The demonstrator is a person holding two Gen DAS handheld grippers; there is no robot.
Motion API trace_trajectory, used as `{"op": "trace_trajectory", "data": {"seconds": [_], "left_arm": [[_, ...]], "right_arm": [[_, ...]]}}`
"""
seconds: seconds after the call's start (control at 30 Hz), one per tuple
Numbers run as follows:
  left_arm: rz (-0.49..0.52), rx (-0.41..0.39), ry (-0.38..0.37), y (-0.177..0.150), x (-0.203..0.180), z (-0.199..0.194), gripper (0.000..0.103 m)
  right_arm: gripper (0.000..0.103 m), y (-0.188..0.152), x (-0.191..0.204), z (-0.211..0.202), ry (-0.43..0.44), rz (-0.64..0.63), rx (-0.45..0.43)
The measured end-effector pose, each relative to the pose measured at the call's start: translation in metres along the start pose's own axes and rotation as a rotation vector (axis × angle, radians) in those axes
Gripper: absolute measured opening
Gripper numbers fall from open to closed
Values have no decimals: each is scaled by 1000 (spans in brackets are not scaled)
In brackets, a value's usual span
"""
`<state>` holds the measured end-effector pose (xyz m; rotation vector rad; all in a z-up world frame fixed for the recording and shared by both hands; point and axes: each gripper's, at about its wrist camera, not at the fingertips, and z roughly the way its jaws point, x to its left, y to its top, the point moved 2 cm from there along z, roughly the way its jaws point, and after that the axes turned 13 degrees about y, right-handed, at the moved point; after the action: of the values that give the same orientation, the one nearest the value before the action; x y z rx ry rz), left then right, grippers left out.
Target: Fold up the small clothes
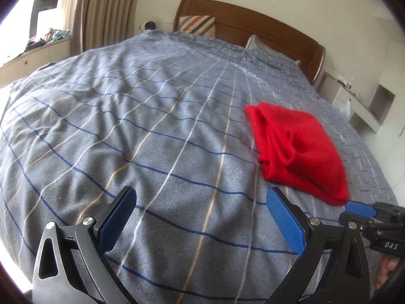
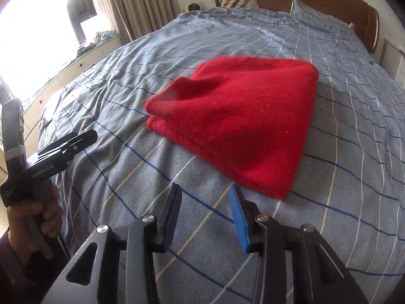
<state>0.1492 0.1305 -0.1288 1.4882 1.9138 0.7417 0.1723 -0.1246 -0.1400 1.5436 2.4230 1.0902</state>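
Red garment (image 2: 238, 126) lies folded on bed (image 2: 126, 172); left gripper (image 1: 201, 217) wide open, right gripper (image 2: 206, 215) part open, both empty w/ nothing betw. jaws; risk: re-grabbing near corner drags layers, undoing fold.

One folded red garment (image 2: 243, 126), one bed with grey checked cover (image 1: 126, 126), two pillows, one striped (image 1: 198, 25) and one grey (image 1: 258, 44), one wooden headboard (image 1: 253, 22), two grippers, left (image 1: 201, 217) and right (image 2: 206, 214).
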Motion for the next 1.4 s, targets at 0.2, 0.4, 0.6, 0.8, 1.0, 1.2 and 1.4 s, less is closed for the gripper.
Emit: {"op": "trace_trajectory", "data": {"seconds": [0.2,0.4,0.6,0.8,1.0,1.2,1.4], "left_arm": [[92,126,-257,79,-85,21,102],[258,294,-91,87,-127,115,101],[257,345,-76,75,-116,133,102],[205,425,-231,78,-127,145,101],[203,429,-318,77,-140,139,22],[226,274,-298,101,-139,94,20],[231,89,-328,161,-141,37,23]], "right_arm": [[62,-6,-38,-31,-32,85,-85],[74,23,-93,-46,35,284,-207],[74,58,-156,-16,230,517,-228],[67,75,-186,44,414,729,-219],[27,113,-126,60,26,302,-50],[25,129,-37,35,-214,-119,-131],[25,179,-21,-25,-148,-134,-336]]}}
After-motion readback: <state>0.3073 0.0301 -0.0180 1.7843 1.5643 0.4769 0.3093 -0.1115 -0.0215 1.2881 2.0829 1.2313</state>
